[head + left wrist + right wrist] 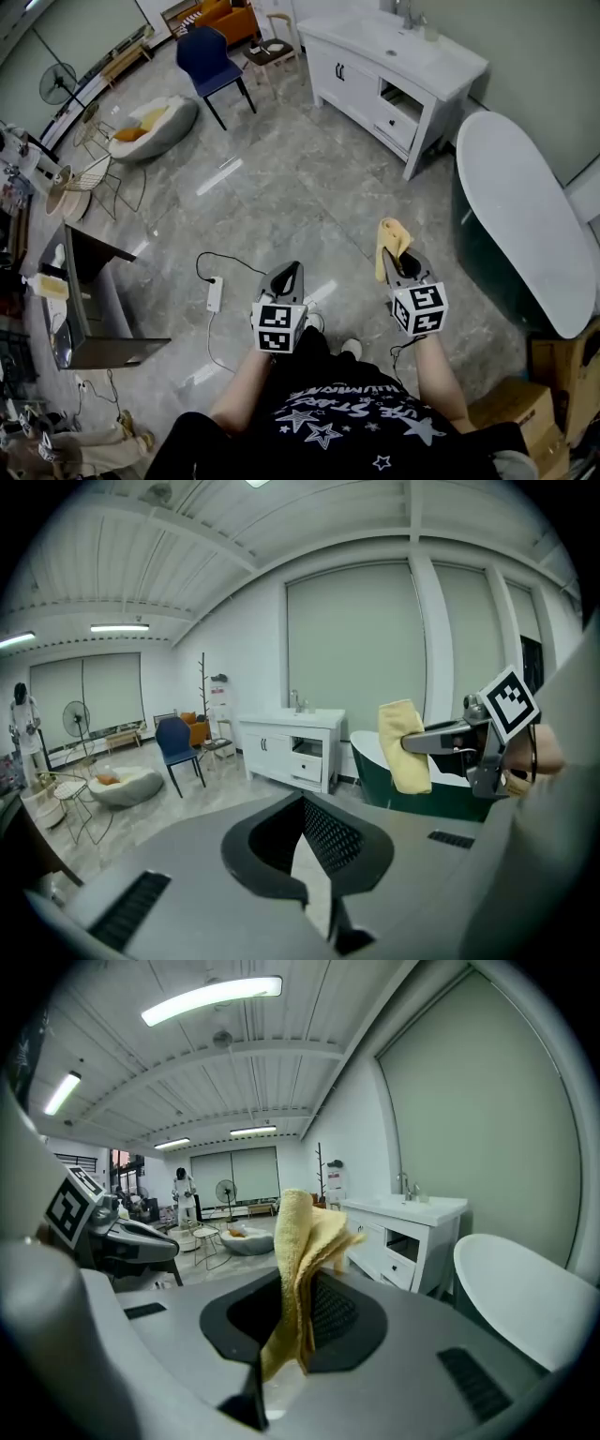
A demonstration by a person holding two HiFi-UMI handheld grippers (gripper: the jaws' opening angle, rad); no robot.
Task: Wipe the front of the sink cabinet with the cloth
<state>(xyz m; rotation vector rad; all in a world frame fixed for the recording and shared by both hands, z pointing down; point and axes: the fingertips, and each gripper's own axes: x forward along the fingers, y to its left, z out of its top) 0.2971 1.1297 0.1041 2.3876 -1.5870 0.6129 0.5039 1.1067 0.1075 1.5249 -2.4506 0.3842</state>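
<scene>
The white sink cabinet (366, 89) stands against the far wall at the upper right, several steps away; it also shows in the left gripper view (286, 752) and the right gripper view (408, 1241). My right gripper (394, 255) is shut on a folded yellow cloth (392, 236), which sticks up from between the jaws (305, 1260). My left gripper (295, 269) is held beside it at waist height, jaws together with nothing between them. From the left gripper's camera, the cloth (403, 747) hangs from the right gripper (427, 740).
A white and dark green bathtub (525, 225) lies to the right of the cabinet. A blue chair (211, 61) and a floor cushion (155, 127) stand at the back left. A power strip (215, 293) with its cable lies on the floor ahead. Cardboard boxes (525, 403) sit at the lower right.
</scene>
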